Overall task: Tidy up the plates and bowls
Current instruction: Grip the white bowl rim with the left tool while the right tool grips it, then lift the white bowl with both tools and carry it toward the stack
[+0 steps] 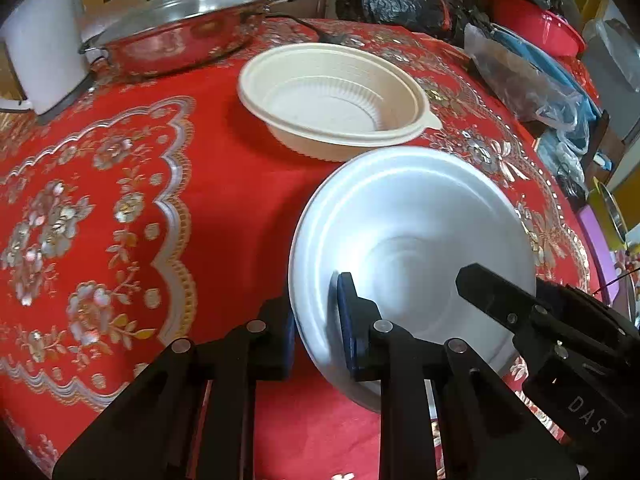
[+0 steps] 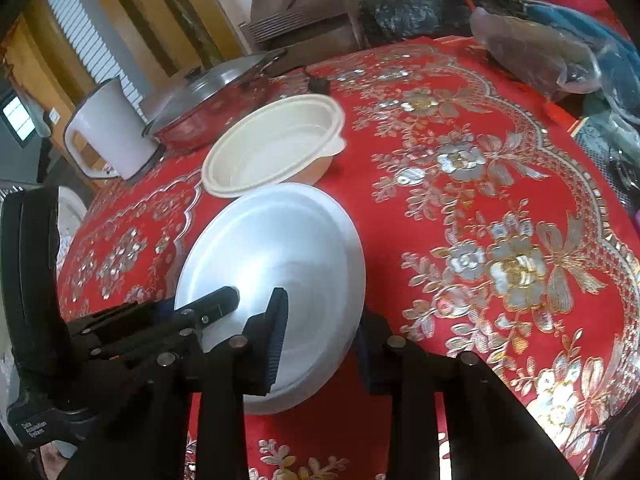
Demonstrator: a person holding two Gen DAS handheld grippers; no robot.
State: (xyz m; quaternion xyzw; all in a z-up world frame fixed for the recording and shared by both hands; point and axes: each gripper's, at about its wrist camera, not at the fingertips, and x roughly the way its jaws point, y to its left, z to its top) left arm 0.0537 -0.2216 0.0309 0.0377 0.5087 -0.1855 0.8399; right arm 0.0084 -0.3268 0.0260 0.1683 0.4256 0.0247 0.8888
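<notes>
Left wrist view: the left tongs (image 1: 316,332) are clamped on the near rim of the white bowl (image 1: 416,240), one pad inside, one outside, and the bowl tilts above the red worktop (image 1: 224,200). The right tongs (image 2: 320,344) likewise pinch the same bowl's (image 2: 280,248) rim at another spot. Just beyond it sits the cream bowl (image 1: 332,100), upright on the cloth. Behind that stand a lidded pan (image 1: 180,28) and a white kettle (image 1: 44,48).
</notes>
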